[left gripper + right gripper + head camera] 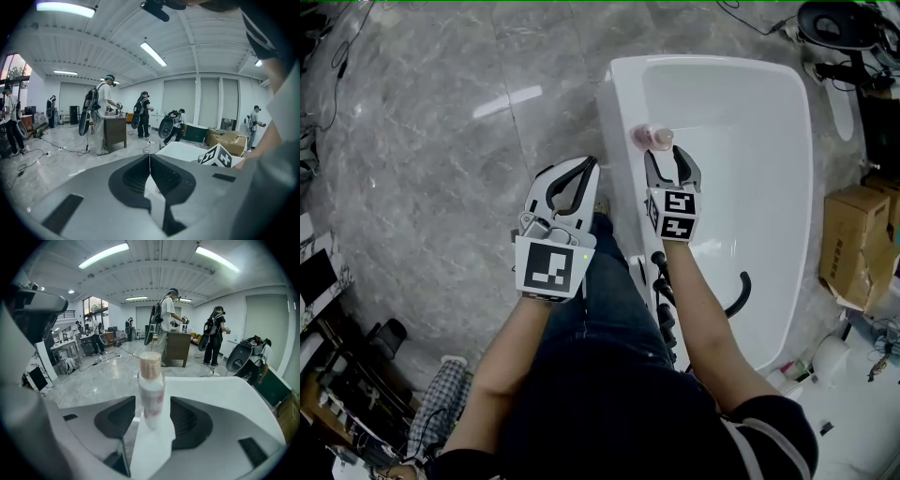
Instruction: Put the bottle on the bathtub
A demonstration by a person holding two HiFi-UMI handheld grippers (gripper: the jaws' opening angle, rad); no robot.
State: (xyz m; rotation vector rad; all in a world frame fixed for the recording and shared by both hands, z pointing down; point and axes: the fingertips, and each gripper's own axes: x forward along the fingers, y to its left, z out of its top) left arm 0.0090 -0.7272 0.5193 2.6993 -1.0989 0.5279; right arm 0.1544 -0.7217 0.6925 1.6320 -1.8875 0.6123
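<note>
A: Your left gripper point(150, 165) is clenched on nothing, its jaws meeting in a thin seam. It hangs outside the tub over the grey floor point(441, 187), at about 9 o'clock from the other one.

B: Your right gripper point(153, 419) is the one that matters. Its jaws stand apart with the bottle point(151, 390) between their tips. A sliver of gap shows on the bottle's right side, so I read it as released rather than pinched.

A: From that gripper the bottle lies dead ahead, at 12 o'clock, right at the tips. Its long axis is upright, with the tan cap point(150, 364) on top and the base down on the white rim of the bathtub point(623, 103).

B: So your right hand is much the nearer, and the left is well apart from the bottle. I judge the next move turns on drawing straight back toward 6 o'clock, because a sideways drift could tip a tall, narrow bottle off that ledge.

A: Beyond the bottle, the basin holds no water or other bottle that I can see. Only a dark curved hose point(741, 292) shows by its near end.

B: Farther off, at 3 o'clock, sits a cardboard box point(853, 239). You cannot tell what is in it.
</note>
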